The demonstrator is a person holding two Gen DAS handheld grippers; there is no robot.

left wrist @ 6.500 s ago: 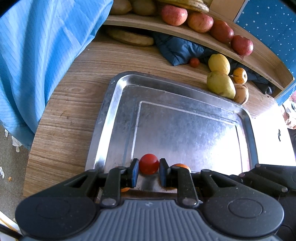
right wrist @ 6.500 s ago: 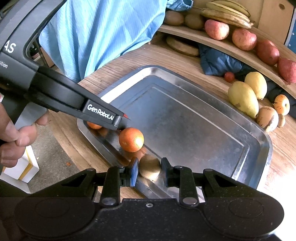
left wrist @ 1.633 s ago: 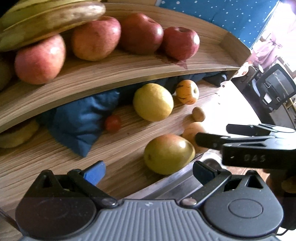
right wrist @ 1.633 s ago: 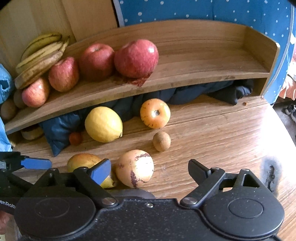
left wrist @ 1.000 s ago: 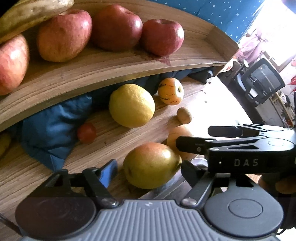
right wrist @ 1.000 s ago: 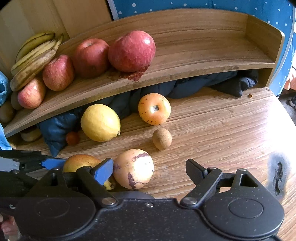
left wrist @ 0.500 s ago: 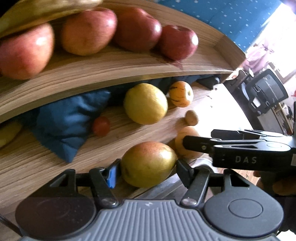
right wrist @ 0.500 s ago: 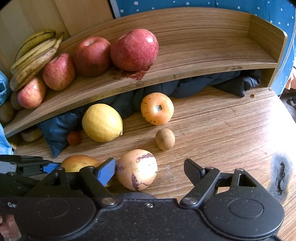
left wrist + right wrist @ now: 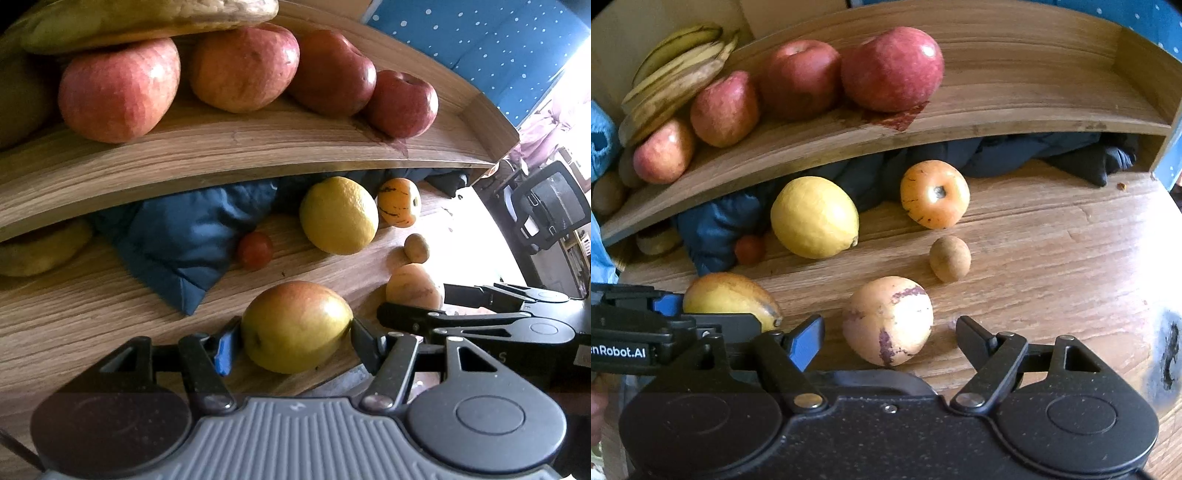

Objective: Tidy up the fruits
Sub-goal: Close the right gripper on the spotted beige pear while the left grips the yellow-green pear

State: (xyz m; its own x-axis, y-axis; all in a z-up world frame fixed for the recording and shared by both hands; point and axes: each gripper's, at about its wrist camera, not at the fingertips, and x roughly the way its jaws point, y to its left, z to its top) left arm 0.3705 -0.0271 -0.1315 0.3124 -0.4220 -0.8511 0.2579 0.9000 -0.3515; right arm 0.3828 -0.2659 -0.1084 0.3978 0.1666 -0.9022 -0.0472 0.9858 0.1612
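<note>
Left tongs [image 9: 291, 341] tight around mango [image 9: 295, 326]; pale melon [image 9: 888, 319] between right tongs [image 9: 890, 341].

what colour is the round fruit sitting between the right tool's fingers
Pale cream-yellow with purple streaks and blotches on the round fruit; the right wrist view shows it best.

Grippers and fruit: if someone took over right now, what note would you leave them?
Left gripper: jaws have just been closing, and the pads now press both sides of the yellow-green fruit, which rests on the table.
Right gripper: jaws have been closing around the pale streaked fruit, with gaps on both sides.
Loose on the table: lemon, orange speckled fruit, small brown fruit, small red fruit.
Done: apples and bananas sit on the shelf.
Left: lift both fruits, then sort the rest.
</note>
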